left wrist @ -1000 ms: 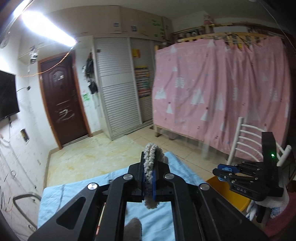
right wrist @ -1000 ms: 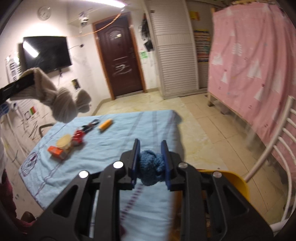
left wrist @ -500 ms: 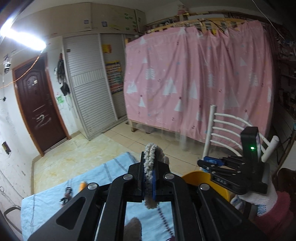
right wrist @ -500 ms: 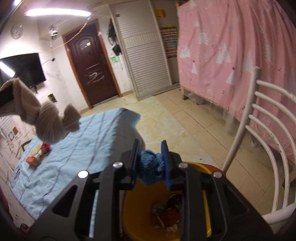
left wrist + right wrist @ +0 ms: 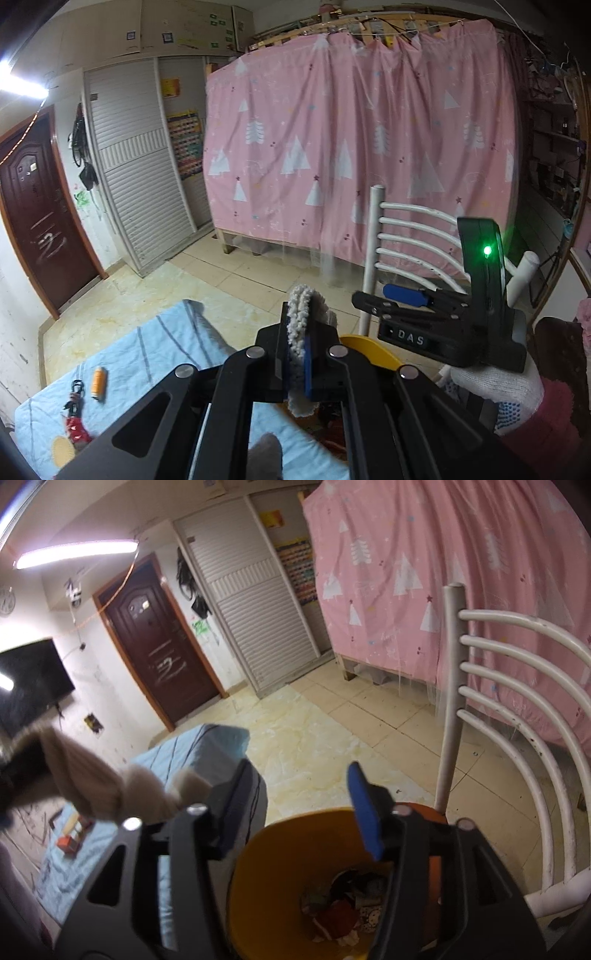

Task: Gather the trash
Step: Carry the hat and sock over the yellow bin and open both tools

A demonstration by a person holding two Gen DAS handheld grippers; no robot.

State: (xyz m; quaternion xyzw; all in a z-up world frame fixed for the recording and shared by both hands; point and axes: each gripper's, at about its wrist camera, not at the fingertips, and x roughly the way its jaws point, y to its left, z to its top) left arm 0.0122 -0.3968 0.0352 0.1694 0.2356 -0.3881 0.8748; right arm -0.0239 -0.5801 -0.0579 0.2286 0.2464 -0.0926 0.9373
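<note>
Right wrist view: right gripper jaws have just been opening, now apart with nothing between them, hanging directly over the yellow bin. Blue knit wad no longer in the jaws; can't pick it out among the trash in the bin bottom (red, white and patterned scraps). Bin sits on the floor just off the bed's near corner, beside the white chair.

Left wrist view: left gripper clamped tight on a cream knit piece, which sticks up above the fingertips and hangs out below them. From the right wrist view the same piece shows as a knotted beige bundle, at left, over the bed's edge. Right gripper sits to the right, held by a white-gloved hand, green LED lit. Bin rim just visible between the two grippers.

Blue striped bedsheet below left. Near its left edge: orange tube, key ring with red tag, round yellow disc. Right wrist view also shows a small orange box there.

Background: pink tree-print curtain, brown door.
</note>
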